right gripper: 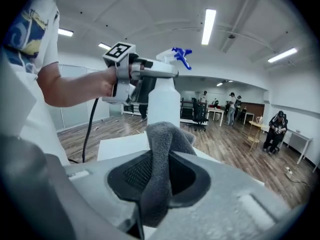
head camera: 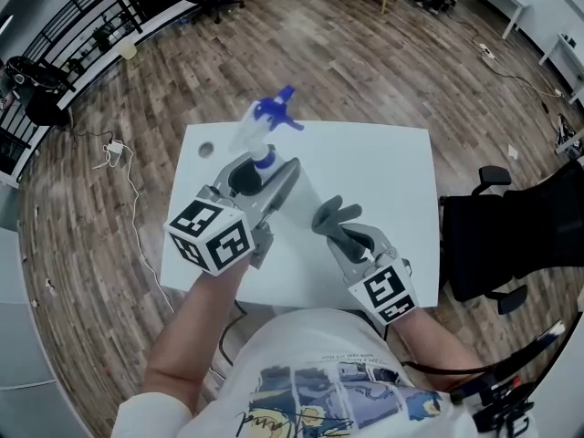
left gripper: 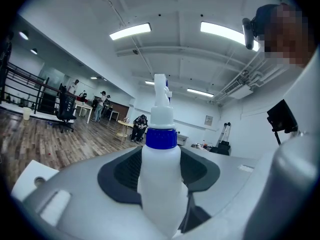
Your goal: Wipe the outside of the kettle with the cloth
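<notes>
The wiping itself is not under way; this looks like the preparation step, getting cleaner onto the cloth. The left tool (head camera: 263, 170) is clamped around the body of a white spray bottle (head camera: 258, 128) with a blue collar and blue trigger head, holding it upright above the white tabletop (head camera: 383, 167), left of centre in the head view. In the left gripper view the bottle (left gripper: 160, 164) fills the gap between the dark pads, with both pads against its sides.

The right tool (head camera: 349, 235) sits lower right of centre in the head view, its jaws closed narrow on a grey cloth (head camera: 330, 213). A folded bunch of the cloth (right gripper: 164, 139) stands up out of the jaws and faces the bottle (right gripper: 162, 101), which is near but apart from it.

No kettle shows in any view, and nothing else stands on the tabletop, so I cannot tell where it is.

The next move probably calls for bringing the nozzle and the cloth together. Both tools are full, so working the trigger looks awkward. After that, the kettle has to be found and the raised fold of cloth pressed against its outer wall.
</notes>
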`<state>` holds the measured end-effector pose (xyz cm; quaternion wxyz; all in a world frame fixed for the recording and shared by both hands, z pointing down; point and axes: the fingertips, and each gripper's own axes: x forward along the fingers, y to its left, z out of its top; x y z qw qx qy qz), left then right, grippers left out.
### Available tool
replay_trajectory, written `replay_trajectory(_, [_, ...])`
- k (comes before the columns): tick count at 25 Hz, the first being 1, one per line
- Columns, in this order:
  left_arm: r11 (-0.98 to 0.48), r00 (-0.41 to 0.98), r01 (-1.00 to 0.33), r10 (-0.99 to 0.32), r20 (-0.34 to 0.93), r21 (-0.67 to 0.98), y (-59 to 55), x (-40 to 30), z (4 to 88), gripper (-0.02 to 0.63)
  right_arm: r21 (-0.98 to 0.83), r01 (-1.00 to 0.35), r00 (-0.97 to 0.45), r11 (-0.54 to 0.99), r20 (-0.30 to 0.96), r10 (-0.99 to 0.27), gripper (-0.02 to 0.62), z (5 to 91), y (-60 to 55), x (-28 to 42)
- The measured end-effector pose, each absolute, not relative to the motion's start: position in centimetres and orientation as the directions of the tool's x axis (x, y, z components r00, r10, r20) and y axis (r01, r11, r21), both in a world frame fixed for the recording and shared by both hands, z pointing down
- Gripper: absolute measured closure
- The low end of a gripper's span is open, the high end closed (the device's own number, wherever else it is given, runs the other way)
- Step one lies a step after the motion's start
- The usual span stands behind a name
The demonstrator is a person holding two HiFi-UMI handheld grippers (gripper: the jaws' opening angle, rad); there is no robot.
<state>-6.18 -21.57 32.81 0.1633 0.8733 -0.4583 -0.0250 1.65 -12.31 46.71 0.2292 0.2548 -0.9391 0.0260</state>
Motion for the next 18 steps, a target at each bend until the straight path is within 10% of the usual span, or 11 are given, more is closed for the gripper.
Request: replay_trajectory(18, [-0.532,0.577,-0.794,-0.812,0.086,0.294,-21.0,-6.7,32.9,0.391,0.291,-0.443,-0.760,0.848,0.380,-0.527,0.518,41.2,-11.0,-3.7])
